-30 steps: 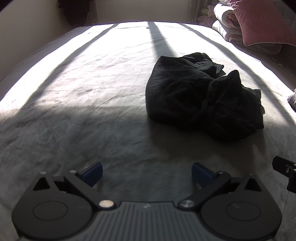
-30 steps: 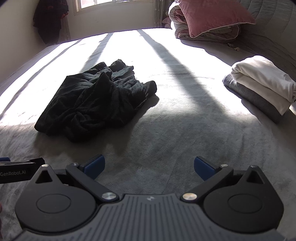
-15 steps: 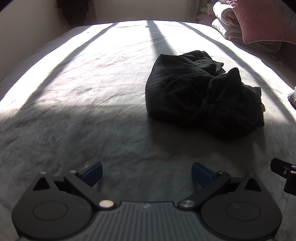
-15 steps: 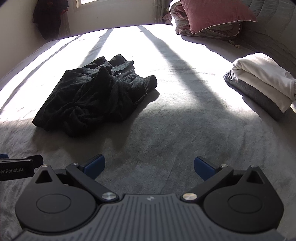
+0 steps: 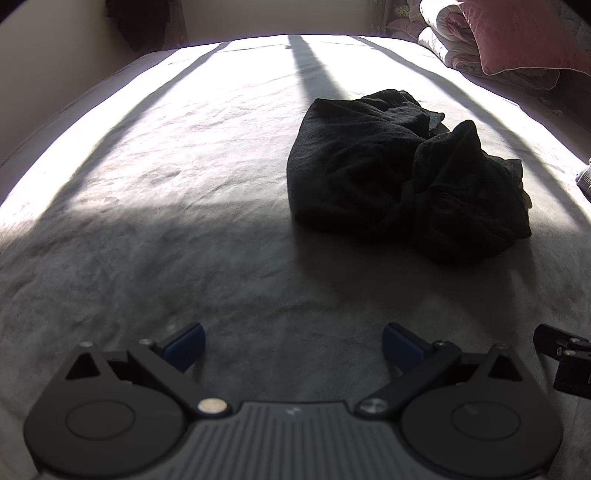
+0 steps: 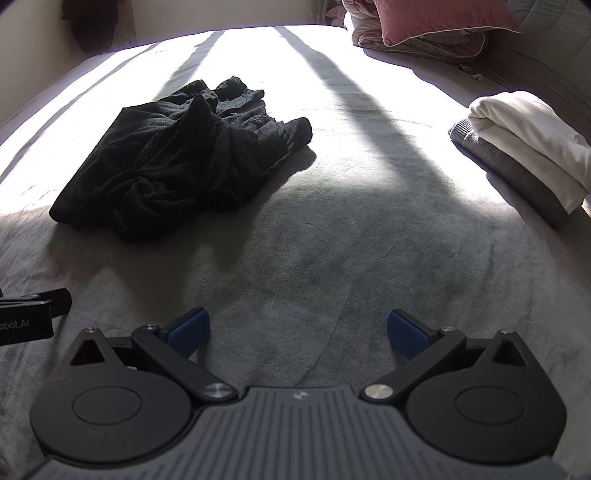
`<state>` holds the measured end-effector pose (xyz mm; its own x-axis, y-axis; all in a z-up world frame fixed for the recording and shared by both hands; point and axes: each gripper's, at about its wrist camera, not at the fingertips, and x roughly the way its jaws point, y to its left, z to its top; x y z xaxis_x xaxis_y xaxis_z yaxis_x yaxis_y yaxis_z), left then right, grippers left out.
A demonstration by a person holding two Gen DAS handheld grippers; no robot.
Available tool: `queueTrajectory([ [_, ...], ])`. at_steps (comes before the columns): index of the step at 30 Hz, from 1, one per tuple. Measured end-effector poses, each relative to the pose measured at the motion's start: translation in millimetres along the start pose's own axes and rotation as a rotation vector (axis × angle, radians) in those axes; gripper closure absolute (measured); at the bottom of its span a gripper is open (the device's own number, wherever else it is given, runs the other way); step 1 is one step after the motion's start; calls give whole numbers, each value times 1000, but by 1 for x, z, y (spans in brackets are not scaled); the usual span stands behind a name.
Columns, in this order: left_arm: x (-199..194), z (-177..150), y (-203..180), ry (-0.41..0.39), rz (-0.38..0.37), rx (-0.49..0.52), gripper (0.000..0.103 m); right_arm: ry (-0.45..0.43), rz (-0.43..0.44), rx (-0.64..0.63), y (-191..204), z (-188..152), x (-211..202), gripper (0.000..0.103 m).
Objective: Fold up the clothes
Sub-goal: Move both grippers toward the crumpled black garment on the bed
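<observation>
A crumpled black garment [image 5: 399,173] lies in a heap on the grey bed cover [image 5: 155,206], half in sunlight. In the right wrist view the same black garment [image 6: 177,162] sits ahead and to the left. My left gripper [image 5: 293,345] hovers low over the cover, well short of the heap, its blue-tipped fingers spread wide with nothing between them. My right gripper [image 6: 298,332] is likewise open and empty, with bare cover [image 6: 332,229] ahead of it. Each gripper's edge shows at the side of the other's view.
A folded stack, white cloth [image 6: 524,136] on top of a grey piece [image 6: 517,173], rests at the right side of the bed. A pink pillow [image 6: 436,18] and rolled bedding lie at the head. A dark garment [image 6: 92,26] hangs by the far wall.
Both grippers have tilted down and edged slightly toward the black garment, which now sits a little closer in both views. The garment itself has not moved. Both grippers stay open.
</observation>
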<state>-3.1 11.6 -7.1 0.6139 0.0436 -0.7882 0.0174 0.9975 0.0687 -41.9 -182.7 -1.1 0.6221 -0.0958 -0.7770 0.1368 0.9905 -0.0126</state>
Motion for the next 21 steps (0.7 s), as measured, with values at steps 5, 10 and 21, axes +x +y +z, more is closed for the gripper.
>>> queueTrajectory([
  [5,2,-4,-4,-24,5,47,0,7,-6,-13,1,-2,3,0],
  [10,4,-5,-3,-27,-4,52,0,-23,-2,-10,0,-9,3,0],
  [21,1,-11,-1,-62,-16,46,0,-117,-12,-32,3,-20,0,0],
])
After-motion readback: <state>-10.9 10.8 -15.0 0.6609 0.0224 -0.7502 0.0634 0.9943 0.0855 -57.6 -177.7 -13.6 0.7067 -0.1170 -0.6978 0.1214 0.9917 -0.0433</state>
